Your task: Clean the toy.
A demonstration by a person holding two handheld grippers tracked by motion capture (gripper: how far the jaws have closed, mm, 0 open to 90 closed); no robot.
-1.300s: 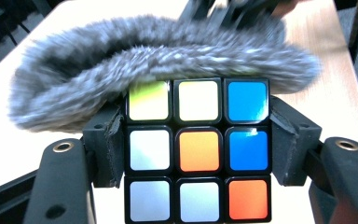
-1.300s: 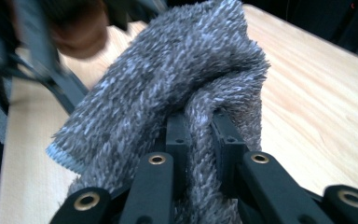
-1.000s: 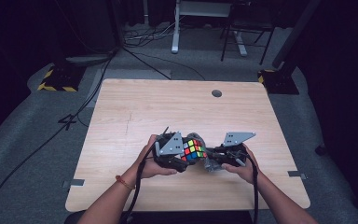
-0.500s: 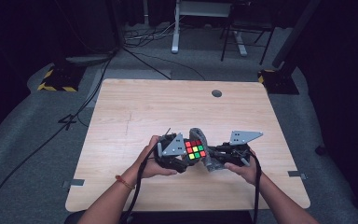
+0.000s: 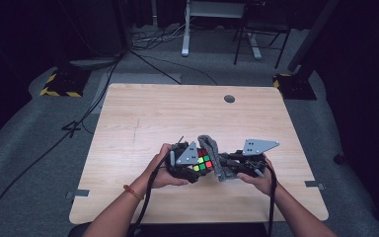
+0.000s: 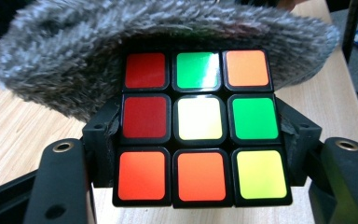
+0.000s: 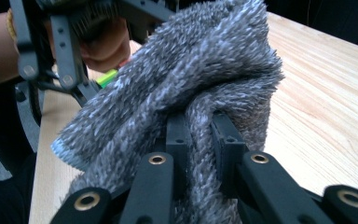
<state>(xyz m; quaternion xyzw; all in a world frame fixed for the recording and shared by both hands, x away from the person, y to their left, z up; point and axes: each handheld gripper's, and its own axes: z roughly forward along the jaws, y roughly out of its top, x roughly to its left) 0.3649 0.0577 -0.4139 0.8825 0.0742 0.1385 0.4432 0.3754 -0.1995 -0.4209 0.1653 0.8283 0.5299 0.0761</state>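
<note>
Cube [image 6: 199, 126]: glossy plastic, smooth stickers w/ glare. Cloth [image 7: 186, 93]: grey, shaggy, rough pile. Tabletop [image 5: 143, 113]: pale wood grain, matt. Gripper jaws: black matt plastic.

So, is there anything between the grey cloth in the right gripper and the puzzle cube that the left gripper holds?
Nothing visible stands between them. The left gripper is clamped on the cube, and the grey cloth, pinched in the right gripper, already lies against the cube's far edge in the left gripper view.

Left hand-held gripper [image 5: 193, 165] clamped; right hand-held gripper [image 5: 229, 165] clamped.
</note>
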